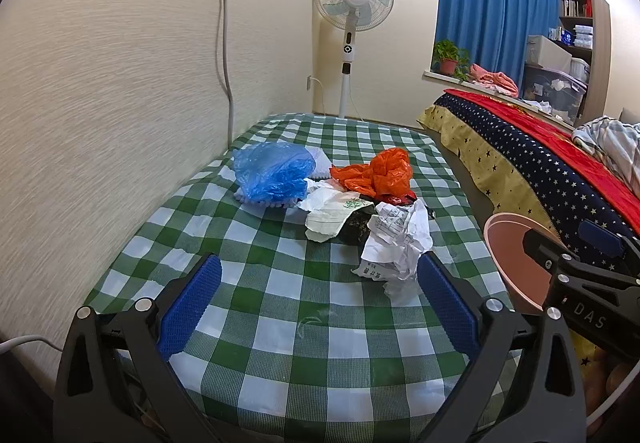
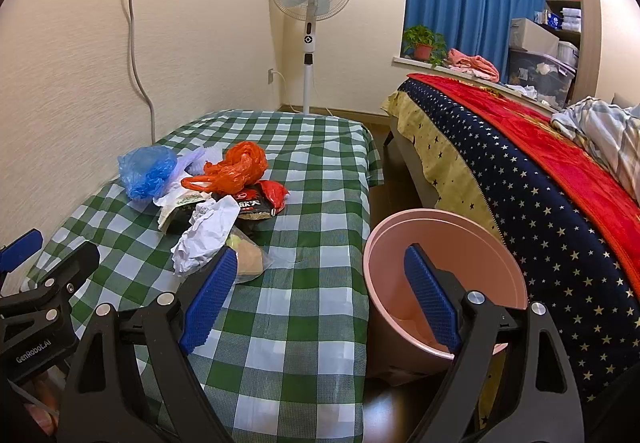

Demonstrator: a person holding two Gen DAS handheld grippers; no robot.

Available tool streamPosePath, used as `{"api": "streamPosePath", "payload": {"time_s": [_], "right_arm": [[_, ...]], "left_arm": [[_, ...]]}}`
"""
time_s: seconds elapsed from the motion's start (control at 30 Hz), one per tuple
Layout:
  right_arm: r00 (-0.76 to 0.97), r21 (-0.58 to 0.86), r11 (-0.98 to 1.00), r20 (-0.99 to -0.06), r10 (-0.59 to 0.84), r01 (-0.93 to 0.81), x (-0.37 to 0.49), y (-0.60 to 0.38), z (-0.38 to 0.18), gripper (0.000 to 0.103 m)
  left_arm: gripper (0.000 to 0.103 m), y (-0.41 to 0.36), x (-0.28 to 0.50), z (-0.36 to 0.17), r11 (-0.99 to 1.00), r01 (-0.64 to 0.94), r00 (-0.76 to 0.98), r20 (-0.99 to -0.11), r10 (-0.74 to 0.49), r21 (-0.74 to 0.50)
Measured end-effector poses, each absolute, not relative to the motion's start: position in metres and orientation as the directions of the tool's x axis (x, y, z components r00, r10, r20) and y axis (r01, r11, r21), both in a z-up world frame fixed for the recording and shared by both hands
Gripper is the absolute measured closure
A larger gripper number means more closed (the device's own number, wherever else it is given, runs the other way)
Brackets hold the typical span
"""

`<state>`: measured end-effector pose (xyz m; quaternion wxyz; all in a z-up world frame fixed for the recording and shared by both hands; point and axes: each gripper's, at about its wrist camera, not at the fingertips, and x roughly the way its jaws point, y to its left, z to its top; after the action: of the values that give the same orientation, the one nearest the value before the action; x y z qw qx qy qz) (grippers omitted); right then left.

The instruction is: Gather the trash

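Left gripper (image 1: pixel 318 307) fingers spread; crumpled paper (image 1: pixel 398 243) touching right pad

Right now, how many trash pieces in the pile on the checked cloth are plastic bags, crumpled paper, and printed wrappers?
Plastic bags: 2, the blue bag and the orange bag
Crumpled paper: 1, the white paper
Printed wrappers: 2, the black packet and the white leaf-print wrapper
Total: 5 distinct pieces; others are partly hidden.

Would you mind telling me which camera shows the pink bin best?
The right wrist view: the pink bin shows almost whole, with its rim and inside visible behind one finger of the right gripper. The left wrist view shows only part of it at the right edge, behind the right gripper.
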<state>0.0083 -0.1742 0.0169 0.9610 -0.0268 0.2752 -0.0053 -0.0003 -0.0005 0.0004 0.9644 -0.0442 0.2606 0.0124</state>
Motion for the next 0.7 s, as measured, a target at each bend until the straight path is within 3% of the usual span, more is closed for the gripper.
{"api": "streamPosePath", "payload": {"time_s": [0.37,0.7], "right_arm": [[0.848,-0.054,0.999,-0.529,-0.024,-0.005,0.008,-0.174,0.017,0.019],[0.843,0.001,1.0,-0.537,0.021,-0.025,0.011,-0.173,0.017,0.023]], "left_arm": [[0.009,0.0,0.0,0.0,0.996,-0.047,0.864,-0.504,0.001,-0.079],[0.017,0.001,-0.009,0.009,0.995,-0.045,0.862,-0.507,-0.004,-0.084]]}}
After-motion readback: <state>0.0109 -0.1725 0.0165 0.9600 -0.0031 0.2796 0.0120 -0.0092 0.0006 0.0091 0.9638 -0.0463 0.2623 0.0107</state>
